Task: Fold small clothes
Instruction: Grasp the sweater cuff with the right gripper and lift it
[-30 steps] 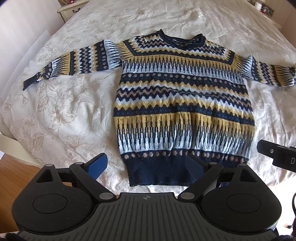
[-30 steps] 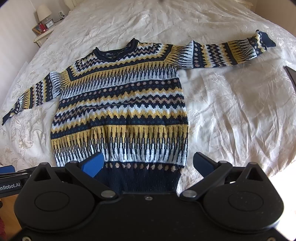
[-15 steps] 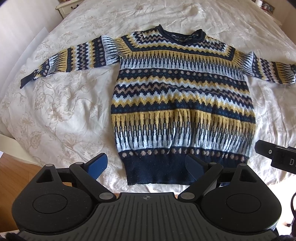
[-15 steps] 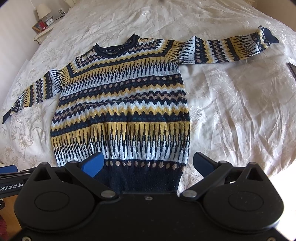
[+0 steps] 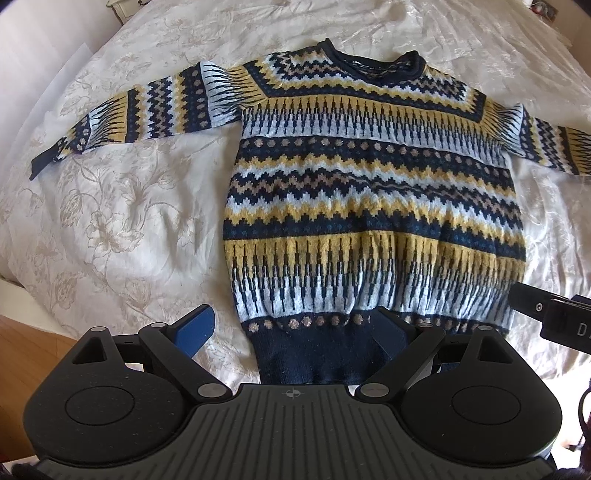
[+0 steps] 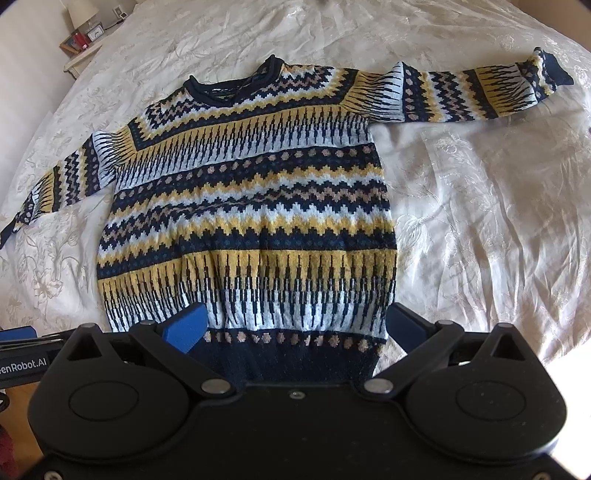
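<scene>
A knitted sweater (image 5: 369,192) in navy, yellow and pale blue bands lies flat, front up, on the bed, with both sleeves spread out sideways; it also shows in the right wrist view (image 6: 251,206). My left gripper (image 5: 291,328) is open and empty, hovering above the navy hem's left corner. My right gripper (image 6: 295,325) is open and empty above the hem's right part. The right gripper's body shows at the right edge of the left wrist view (image 5: 554,321).
The bed has a cream floral bedspread (image 5: 110,221) with its near edge and wooden floor (image 5: 22,354) at the lower left. A nightstand with a lamp, clock and red item (image 6: 85,33) stands at the far left.
Both grippers have moved forward over the bed, so the sweater sits lower and larger in both views. The jaws have stayed open.
</scene>
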`<state>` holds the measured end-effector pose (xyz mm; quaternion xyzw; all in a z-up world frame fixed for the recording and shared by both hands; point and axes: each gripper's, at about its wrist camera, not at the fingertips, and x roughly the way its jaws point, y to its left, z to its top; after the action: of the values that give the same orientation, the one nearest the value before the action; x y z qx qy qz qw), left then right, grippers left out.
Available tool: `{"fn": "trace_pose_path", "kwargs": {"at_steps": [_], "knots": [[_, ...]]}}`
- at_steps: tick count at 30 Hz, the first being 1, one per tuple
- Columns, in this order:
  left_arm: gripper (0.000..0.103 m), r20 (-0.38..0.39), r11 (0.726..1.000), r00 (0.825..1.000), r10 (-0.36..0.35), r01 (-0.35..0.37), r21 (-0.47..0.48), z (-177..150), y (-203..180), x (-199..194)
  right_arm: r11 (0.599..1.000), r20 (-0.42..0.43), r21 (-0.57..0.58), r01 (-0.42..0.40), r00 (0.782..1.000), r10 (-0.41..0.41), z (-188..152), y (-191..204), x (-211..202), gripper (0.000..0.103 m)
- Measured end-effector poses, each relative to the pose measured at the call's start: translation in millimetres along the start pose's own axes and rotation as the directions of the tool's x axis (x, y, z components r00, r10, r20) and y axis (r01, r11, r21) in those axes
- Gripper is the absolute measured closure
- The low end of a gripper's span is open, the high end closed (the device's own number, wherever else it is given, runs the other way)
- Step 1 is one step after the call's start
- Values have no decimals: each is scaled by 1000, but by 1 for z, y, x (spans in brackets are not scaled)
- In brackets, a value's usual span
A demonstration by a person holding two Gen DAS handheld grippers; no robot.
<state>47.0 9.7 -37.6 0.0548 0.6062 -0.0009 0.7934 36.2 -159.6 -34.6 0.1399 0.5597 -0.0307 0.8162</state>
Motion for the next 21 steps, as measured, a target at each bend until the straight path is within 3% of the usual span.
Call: {"fn": "trace_pose_path", "kwargs": {"at_steps": [8,15,18,21], "knots": [[11,-9,1000,1000,-3,4,12,46,7,17,1000,11,6,-12,1000,12,36,13,16,1],[12,44,998,999,-25,23,50,99,7,27,1000,129,17,-26,991,24,80,24,17,1],[19,87,995,995,-56,48,89,120,4,24,1000,233,12,2,973,-4,95,27,8,1],[19,150,988,984,-97,77,133,138,0,19,999,371,16,39,928,-42,105,26,-9,1]]}}
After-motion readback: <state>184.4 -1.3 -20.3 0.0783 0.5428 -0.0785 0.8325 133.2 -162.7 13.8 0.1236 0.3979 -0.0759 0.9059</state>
